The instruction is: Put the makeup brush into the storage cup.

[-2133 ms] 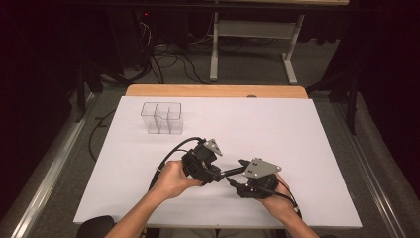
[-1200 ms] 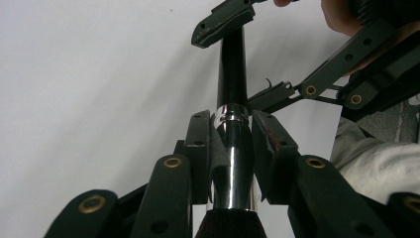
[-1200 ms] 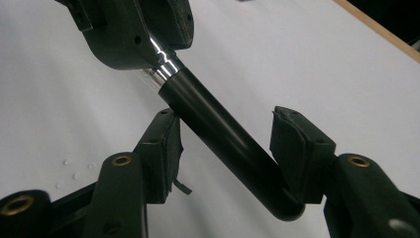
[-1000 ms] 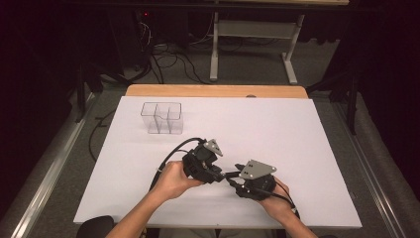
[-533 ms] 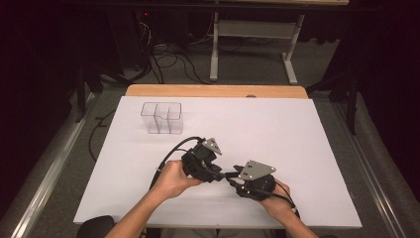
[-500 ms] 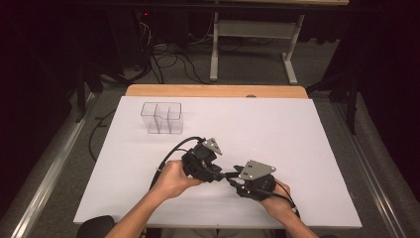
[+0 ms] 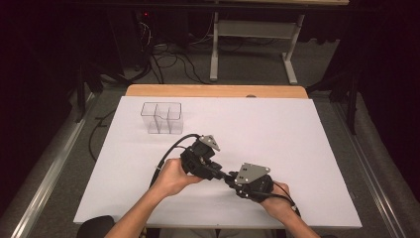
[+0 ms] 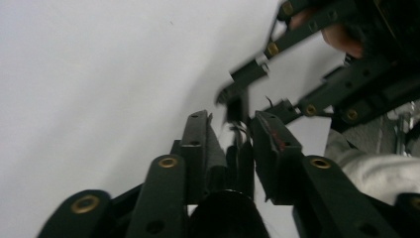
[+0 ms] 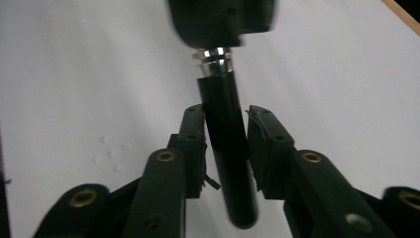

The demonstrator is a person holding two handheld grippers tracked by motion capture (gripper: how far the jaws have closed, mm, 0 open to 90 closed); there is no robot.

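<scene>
My left hand-held gripper (image 8: pixel 230 136): clamps pen (image 9: pixel 225 144) | right hand-held gripper (image 9: pixel 225 131): jaws just closed on pen | above tabletop (image 7: pixel 297 139)

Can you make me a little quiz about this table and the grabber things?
1. True or false: the clear box on the white table has toys in it.
2. What sits between the jaws of the right hand-held gripper? A) a black tube B) a spoon C) a red ball
3. What shiny part sits at the far end of that tube?

Key
1. False: all its compartments look empty.
2. A. The jaws have just been closing on it.
3. A silver ring.
</scene>
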